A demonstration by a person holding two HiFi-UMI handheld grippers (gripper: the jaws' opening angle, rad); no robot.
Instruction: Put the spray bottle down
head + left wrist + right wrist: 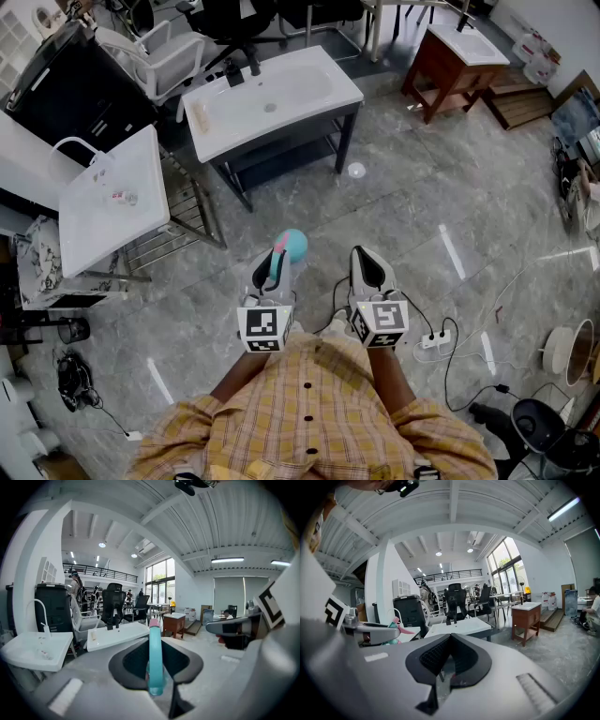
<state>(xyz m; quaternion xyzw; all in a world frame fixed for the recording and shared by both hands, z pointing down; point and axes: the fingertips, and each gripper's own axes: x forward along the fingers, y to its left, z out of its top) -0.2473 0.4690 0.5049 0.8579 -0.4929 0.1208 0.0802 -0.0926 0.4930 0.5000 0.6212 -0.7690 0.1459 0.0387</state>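
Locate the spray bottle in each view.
Head view: spray bottle lower centre, in the left hand-held gripper.
Left gripper view: its teal part bottom centre, between the jaws.
Right gripper view: its pink-and-teal top at left, behind that gripper.
Shared landmark: white basin with black tap.

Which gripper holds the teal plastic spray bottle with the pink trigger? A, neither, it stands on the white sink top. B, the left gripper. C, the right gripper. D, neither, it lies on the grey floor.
B: the left gripper has its dark pads closed on the teal plastic spray bottle with the pink trigger, while the right gripper has nothing between its jaws.
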